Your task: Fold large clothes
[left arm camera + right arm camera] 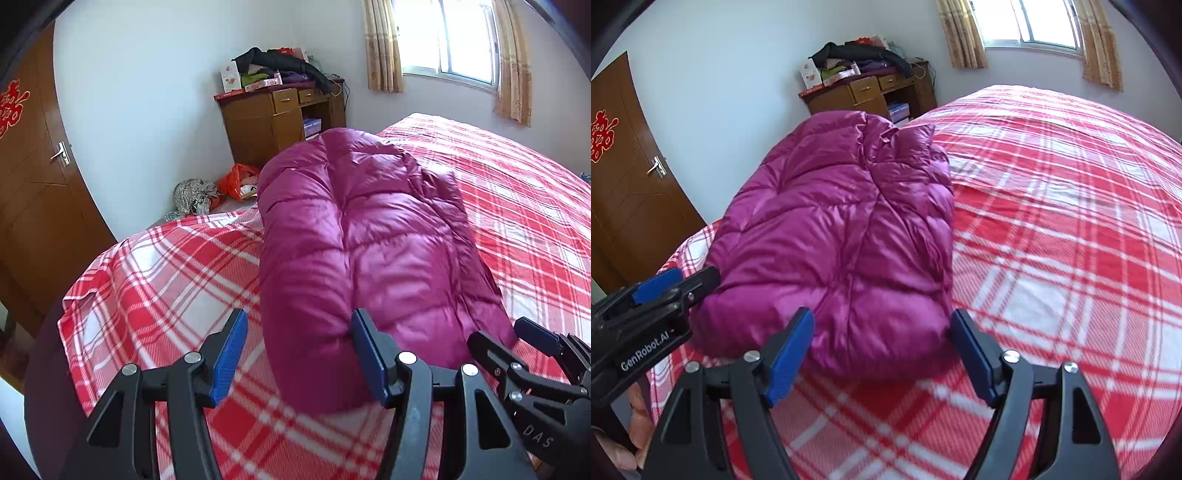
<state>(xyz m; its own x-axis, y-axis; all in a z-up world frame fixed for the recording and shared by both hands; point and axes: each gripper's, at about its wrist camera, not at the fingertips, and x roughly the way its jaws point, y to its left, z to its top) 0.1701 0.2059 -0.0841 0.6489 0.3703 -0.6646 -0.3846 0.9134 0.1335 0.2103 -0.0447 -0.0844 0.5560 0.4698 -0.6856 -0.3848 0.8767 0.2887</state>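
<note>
**Jacket bundled, both jaws free**

Since the magenta puffer jacket already lies as a long, doubled-up bundle on the bed, the fold in hand looks close to done, or between two folds. Its near end bulges just ahead of both tools. The left hand-held gripper stands about half open with nothing clamped, its right pad touching or nearly touching the near end. The right hand-held gripper stands wide, holding nothing, the bundle's near end just ahead of its gap.

Next probably comes a fresh pinch on the near end to bring it over towards the far one; the slippery, springy padding may unfold.

Beyond the right gripper the plaid sheet runs bare. Left of the left gripper the bed's edge is near, with a cabinet well beyond the jacket.
</note>
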